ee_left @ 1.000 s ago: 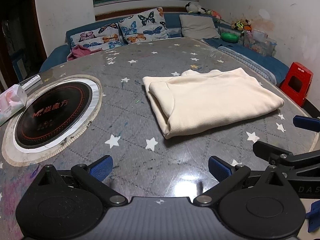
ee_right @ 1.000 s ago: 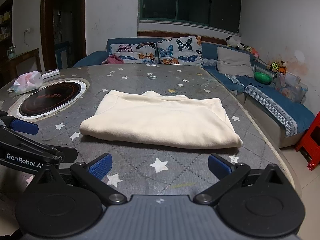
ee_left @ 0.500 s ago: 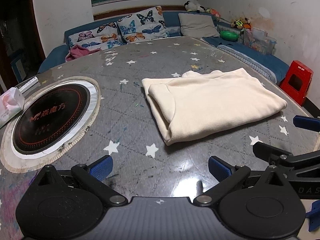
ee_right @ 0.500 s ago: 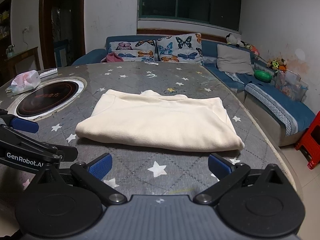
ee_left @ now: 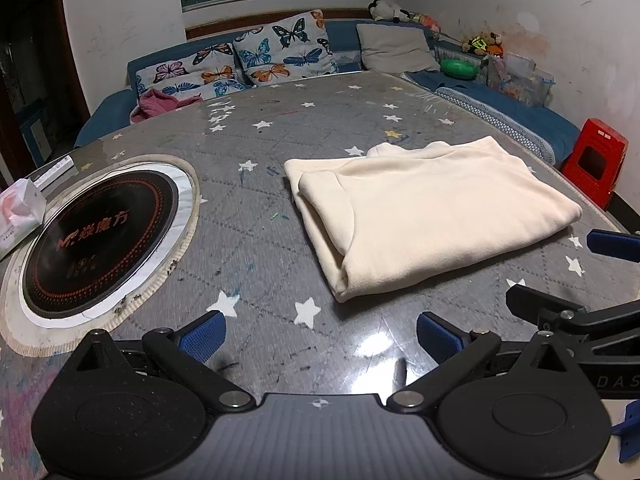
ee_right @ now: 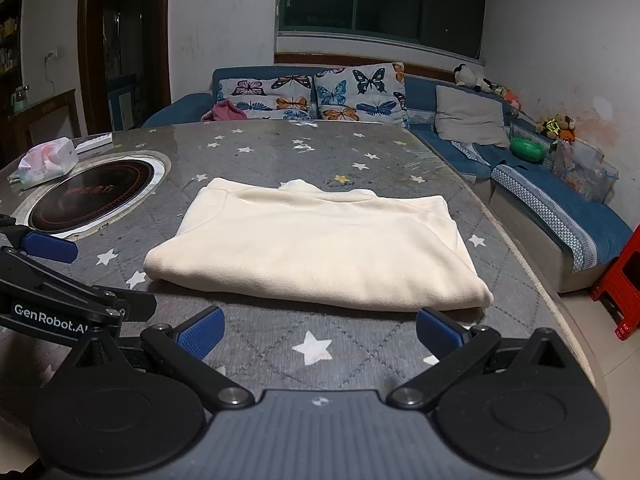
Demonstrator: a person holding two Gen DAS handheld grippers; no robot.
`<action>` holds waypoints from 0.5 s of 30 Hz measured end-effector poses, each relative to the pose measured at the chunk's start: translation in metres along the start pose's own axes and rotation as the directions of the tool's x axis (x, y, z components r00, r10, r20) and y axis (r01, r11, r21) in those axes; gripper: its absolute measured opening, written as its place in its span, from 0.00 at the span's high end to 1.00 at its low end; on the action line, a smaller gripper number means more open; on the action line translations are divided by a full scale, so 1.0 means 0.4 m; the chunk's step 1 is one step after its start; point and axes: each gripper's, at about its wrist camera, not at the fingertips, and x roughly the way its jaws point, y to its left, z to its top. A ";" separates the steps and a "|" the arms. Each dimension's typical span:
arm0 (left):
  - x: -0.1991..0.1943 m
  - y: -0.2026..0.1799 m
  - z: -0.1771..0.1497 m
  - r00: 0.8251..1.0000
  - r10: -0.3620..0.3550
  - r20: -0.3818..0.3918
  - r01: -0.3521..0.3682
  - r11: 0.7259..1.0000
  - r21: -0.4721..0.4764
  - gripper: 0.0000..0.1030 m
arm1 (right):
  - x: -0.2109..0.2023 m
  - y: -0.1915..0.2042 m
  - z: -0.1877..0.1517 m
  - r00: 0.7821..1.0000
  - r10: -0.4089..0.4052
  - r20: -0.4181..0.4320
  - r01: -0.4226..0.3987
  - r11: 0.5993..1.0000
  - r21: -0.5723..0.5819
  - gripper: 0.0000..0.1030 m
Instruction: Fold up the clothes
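Left claw (ee_left: 320,336) and right claw (ee_right: 318,332) — black linkage arms, silver pivot screws, blue ribbed pads (ee_right: 200,332), white "GenRobot.AI" lettering

Soft matt cream garment (ee_left: 432,216) lies on glossy quilted-looking table (ee_left: 280,128).

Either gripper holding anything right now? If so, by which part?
Nothing is held. The left gripper and right gripper are both open and empty, short of the folded cream garment, which lies flat on the table untouched.
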 end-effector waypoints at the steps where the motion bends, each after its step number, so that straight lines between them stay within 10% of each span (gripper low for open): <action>1: 0.001 0.000 0.002 1.000 0.000 0.000 0.000 1.000 0.001 0.00 | 0.002 -0.001 0.002 1.000 0.000 0.000 0.000 1.000 0.000 0.00; 15: 0.016 0.005 0.021 1.000 0.001 -0.003 -0.001 1.000 0.004 0.00 | 0.021 -0.009 0.015 1.000 0.004 -0.005 -0.004 1.000 0.005 0.00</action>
